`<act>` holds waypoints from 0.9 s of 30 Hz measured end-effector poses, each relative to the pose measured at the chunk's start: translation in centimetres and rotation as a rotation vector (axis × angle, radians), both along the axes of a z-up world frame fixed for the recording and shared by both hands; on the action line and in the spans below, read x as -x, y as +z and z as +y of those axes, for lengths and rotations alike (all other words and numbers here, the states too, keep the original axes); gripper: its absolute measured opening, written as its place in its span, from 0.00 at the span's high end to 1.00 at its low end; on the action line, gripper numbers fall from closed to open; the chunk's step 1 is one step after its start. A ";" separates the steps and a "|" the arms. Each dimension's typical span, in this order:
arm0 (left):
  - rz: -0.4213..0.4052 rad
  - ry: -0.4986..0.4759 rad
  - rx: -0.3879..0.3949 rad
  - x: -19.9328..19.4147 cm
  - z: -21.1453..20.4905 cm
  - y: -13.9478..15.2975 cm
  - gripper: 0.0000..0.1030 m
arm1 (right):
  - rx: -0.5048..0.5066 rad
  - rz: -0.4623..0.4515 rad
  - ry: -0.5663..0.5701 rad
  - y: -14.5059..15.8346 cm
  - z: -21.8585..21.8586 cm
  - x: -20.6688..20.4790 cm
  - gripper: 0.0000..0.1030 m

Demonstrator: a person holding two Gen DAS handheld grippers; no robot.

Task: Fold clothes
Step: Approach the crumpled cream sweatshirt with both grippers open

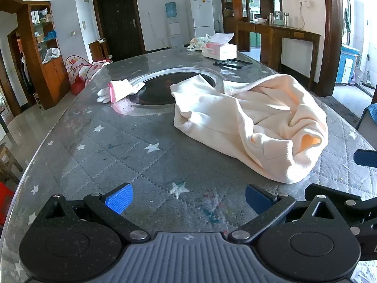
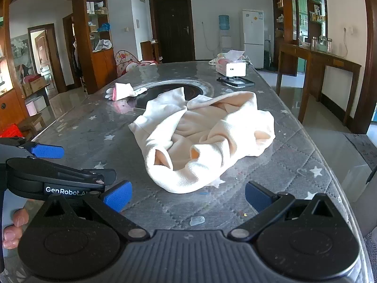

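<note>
Both of my hand-held grippers, left [image 1: 188, 199] and right [image 2: 188, 197], hover wide open and empty over the desk [image 1: 122, 151]. The crumpled cream garment [image 2: 200, 136] lies just ahead of them, its long axis running away from me toward the desk's round inset [image 2: 174, 89], one end overlapping it.

Walls: plain white.
Door [image 2: 173, 27]: dark wood, shut, far end.
Fridge [image 2: 253, 36]: white, beside a water dispenser [image 2: 224, 31].
Shelves [image 2: 99, 40]: brown wood, cluttered.
Floor [image 2: 334, 127]: pale, glossy tiles.
Light: daylight from the right.
</note>
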State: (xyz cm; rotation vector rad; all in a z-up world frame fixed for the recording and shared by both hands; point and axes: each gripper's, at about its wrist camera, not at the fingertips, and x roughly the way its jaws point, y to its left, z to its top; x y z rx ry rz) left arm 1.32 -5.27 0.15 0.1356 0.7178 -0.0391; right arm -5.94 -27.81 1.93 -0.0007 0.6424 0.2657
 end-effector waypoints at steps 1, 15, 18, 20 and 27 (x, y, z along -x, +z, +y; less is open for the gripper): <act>0.001 0.000 0.000 0.0 0.0 0.0 0.00 | 0.000 0.001 0.000 0.0 0.0 0.0 0.00; 0.016 0.002 -0.004 -0.8 -0.1 0.0 0.00 | -0.003 0.011 -0.007 0.0 -0.2 -0.7 0.00; 0.020 -0.001 -0.008 -1.0 -0.3 0.0 0.00 | -0.004 0.013 -0.009 0.0 -0.3 -0.9 0.00; 0.023 -0.001 -0.009 -1.2 -0.4 0.0 0.00 | -0.007 0.014 -0.007 0.0 -0.4 -1.1 0.00; 0.030 -0.004 -0.013 -1.8 -0.7 0.0 0.00 | -0.013 0.018 -0.006 0.2 -0.6 -1.7 0.00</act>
